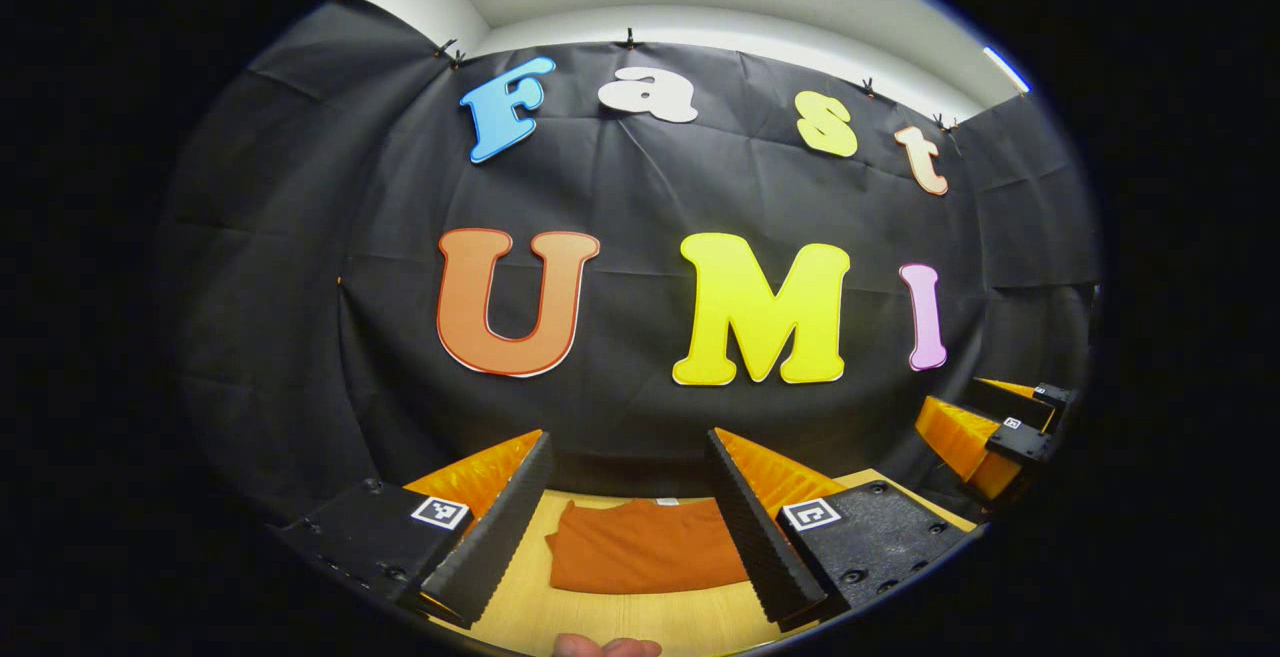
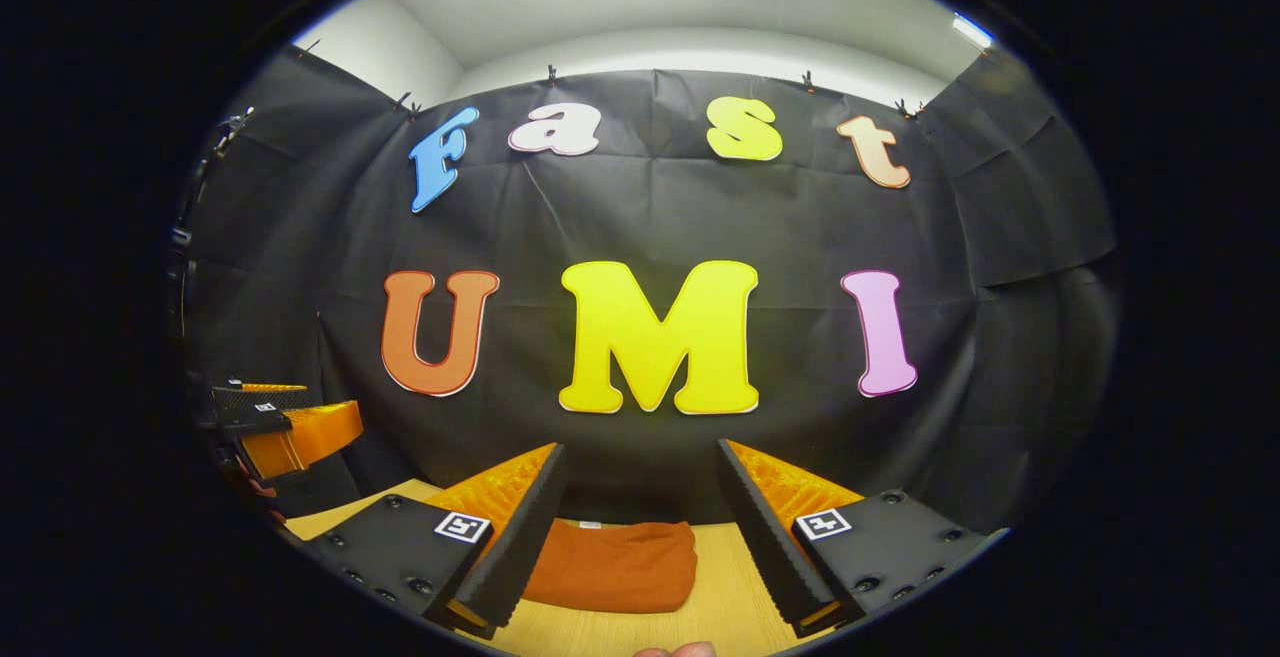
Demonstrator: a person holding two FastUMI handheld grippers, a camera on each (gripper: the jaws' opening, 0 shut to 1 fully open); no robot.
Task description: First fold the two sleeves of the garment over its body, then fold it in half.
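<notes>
Between the two fingers of our left gripper (image 1: 628, 512), which stand wide apart and hold nothing, we see the orange garment (image 1: 645, 557) lying on the wooden table (image 1: 620, 622). It lies ahead of this gripper and below it, well apart from the fingertips, and almost centred in the gap. At the bottom edge of the left gripper view a fingertip (image 1: 605, 647) of the person shows.

Our right gripper (image 2: 640, 507) is also wide open and empty. From it the garment (image 2: 615, 567) lies ahead and below too, but more toward its left finger, which covers one end of the cloth. We can see the other gripper farther off at the side of each view, so both are raised above the table at about the same level.

The garment is now a compact, flat, roughly rectangular packet, with no sleeve spread out to the side. Its long axis runs across the gap of the fingers, from side to side, not away from us. A rounded thick edge faces us, and a small pale tag at the far edge suggests the collar points to the booth wall. We judge that it already lies as the task wants: sleeves in and folded in half. The left gripper seems a little better centred on it.
</notes>
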